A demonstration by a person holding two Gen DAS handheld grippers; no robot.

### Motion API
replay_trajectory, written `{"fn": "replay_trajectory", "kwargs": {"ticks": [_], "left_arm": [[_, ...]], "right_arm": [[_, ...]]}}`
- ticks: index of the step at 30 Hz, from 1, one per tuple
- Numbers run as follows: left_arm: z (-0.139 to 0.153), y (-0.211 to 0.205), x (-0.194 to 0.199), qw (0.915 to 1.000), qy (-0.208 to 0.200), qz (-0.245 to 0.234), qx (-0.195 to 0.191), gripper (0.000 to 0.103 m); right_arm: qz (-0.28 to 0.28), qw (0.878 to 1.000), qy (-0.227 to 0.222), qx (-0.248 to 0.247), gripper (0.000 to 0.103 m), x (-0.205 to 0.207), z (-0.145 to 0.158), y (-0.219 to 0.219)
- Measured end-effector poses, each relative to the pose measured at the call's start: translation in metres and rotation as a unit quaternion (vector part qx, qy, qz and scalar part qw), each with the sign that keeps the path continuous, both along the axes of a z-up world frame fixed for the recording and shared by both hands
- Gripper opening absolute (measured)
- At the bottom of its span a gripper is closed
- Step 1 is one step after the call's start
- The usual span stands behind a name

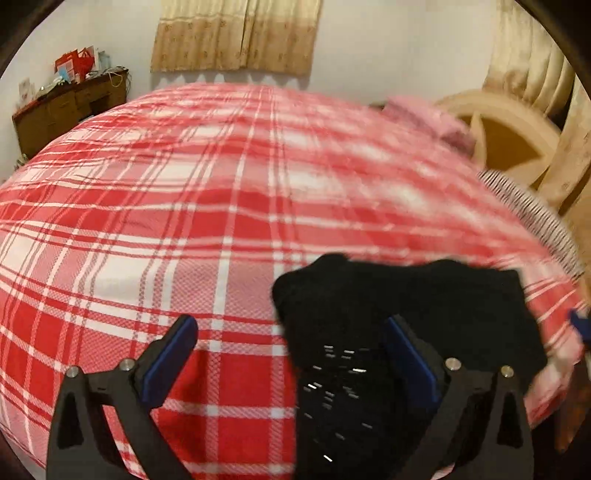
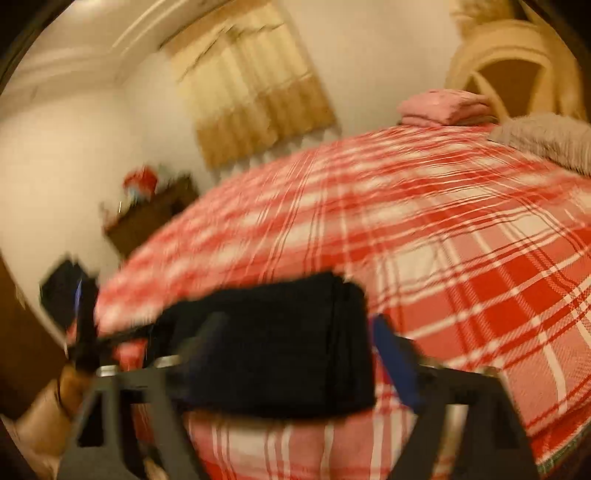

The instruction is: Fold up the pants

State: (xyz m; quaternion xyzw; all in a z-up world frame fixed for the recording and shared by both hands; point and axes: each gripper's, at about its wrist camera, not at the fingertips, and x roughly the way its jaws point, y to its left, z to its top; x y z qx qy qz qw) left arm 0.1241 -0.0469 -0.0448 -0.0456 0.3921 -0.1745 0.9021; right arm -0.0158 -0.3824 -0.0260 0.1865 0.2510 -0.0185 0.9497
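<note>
Pants point(image 1: 406, 325): black pants are lying folded in a small pile on the bed, near the edge of the bed, at about 5 o'clock in the left wrist view. Tiny shiny bits are showing on the cloth.
Bed point(image 1: 184, 221): it is wearing a red and white checked cover, and the pants are resting on top of it.
Left tool point(image 1: 290, 349): its two fingers are standing wide apart and holding nothing. One blue pad point(image 1: 168, 360) is hanging over the bare cover at 7 o'clock; the other is sitting over the black cloth.
Right tool point(image 2: 295, 354): the picture is blurring a lot. Its fingers are sitting apart, one on each side of the folded pants, not pinching them. I cannot tell if a pad is touching the cloth.
Pink folded cloth point(image 2: 443, 105): it is lying at the far end of the bed, at 1 o'clock.
Curtain point(image 1: 236, 33): it is hanging on the far wall at 12 o'clock.
Brown dresser point(image 1: 70, 107): it is standing by the wall at 10 o'clock, with red things on top.
</note>
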Motion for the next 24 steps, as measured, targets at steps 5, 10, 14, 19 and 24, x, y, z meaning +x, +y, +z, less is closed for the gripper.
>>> {"fn": "replay_trajectory", "kwargs": {"ticks": [5,10,14,19,24], "left_arm": [[-0.016,-0.011,-0.006,0.9993,0.032,-0.018,-0.001,0.102],[-0.031,-0.027,-0.011,0.9989,0.043,-0.018,0.009,0.103],[-0.033,-0.035,-0.018,0.9988,0.036,-0.033,0.008,0.099],[-0.026,-0.034,-0.02,0.9954,0.046,-0.076,-0.037,0.04],[-0.006,-0.017,-0.019,0.9944,0.035,-0.059,-0.081,0.022]], "right_arm": [[-0.006,0.998,0.061,0.029,0.085,0.032,-0.03,-0.008],[-0.041,0.987,0.123,-0.091,0.084,0.04,-0.055,0.032],[-0.032,0.984,0.138,-0.109,0.057,0.043,-0.057,0.045],[-0.009,0.979,0.147,-0.139,0.038,0.04,-0.051,0.06],[0.002,0.98,0.121,-0.157,0.03,0.034,-0.021,0.077]]}}
